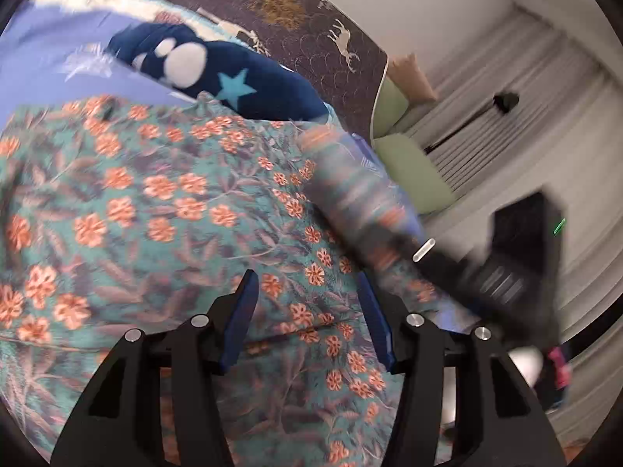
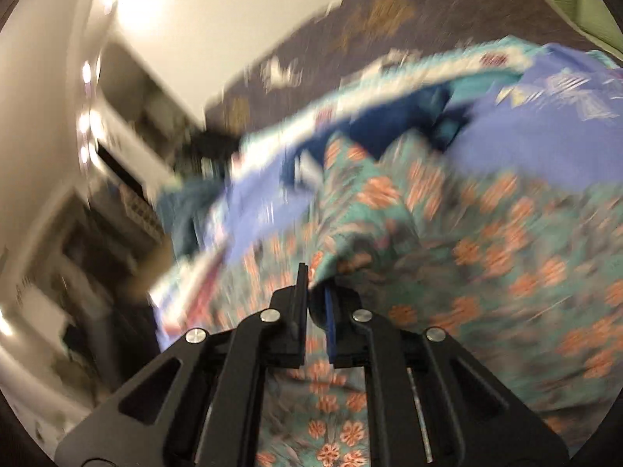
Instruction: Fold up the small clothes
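The left gripper (image 1: 307,292) is hovering at the bottom centre of its frame with its blue-padded fingers (image 1: 243,311) spread wide and nothing between them, the teal floral garment (image 1: 155,214) lying spread beneath and filling most of the lower left. To the right, the right gripper (image 1: 467,272) is showing as a blurred dark shape with a strip of the same floral cloth trailing up from it toward mid-frame.

In the right wrist view, the right gripper (image 2: 316,284) is sitting at bottom centre with its fingers drawn almost together — a fold of the teal floral garment (image 2: 447,233) is caught between them, and the cloth is rising from the tips and billowing across the right half of the frame.

Beyond the garment, at upper centre of the left view, a navy star-print piece (image 1: 233,78) is lying just beside its far edge, resting on a lavender bedsheet (image 1: 46,50). A dark deer-patterned cloth (image 1: 311,19) is running along the top of the frame — with pale curtains (image 1: 506,116) at right.
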Motion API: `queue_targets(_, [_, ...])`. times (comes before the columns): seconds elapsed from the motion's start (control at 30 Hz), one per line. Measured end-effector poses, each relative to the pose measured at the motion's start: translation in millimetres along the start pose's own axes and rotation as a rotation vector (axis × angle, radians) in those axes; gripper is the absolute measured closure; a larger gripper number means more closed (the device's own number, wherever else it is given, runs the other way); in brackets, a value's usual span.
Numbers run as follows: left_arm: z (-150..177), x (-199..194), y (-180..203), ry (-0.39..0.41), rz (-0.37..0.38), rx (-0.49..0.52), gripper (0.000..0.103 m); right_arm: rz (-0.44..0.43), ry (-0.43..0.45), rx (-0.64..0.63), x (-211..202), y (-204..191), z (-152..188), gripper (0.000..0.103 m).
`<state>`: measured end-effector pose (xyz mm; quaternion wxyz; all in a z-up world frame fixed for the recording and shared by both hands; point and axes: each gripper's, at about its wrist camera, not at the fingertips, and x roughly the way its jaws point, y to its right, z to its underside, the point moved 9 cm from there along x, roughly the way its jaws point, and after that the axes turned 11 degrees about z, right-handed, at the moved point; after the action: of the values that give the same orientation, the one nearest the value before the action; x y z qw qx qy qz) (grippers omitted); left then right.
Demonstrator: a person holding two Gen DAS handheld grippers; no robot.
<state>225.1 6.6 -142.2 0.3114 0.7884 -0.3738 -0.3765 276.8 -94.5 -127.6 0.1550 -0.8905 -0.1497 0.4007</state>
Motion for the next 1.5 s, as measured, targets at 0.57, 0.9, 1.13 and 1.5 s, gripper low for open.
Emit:
queue_targets(0.57, [-11.5,12.0,-18.6,-0.033,-0.107,-0.035,0.045,0.114,-0.069,-0.302,5.9,-34.2,72.9,0.071])
queue_targets(0.9, [-28.6,55.5,-17.7,-0.104,-0.124,0.036,0.101,0.171,-0.024,-0.274,-22.1,-12.7,76.2,0.062])
queue_targets(1.13, [-75.6,-30.0,55.1,0.102,-0.108,0.245,0.101,0.333,0.023,-0.254,-64.9,54.5,71.8,0.055])
queue_targets(1.5, [-48.2,-107.3,-33.1,0.086,-0.424,0.241,0.100,0.412,0.000,-0.090,-79.4,115.1,79.9,0.055])
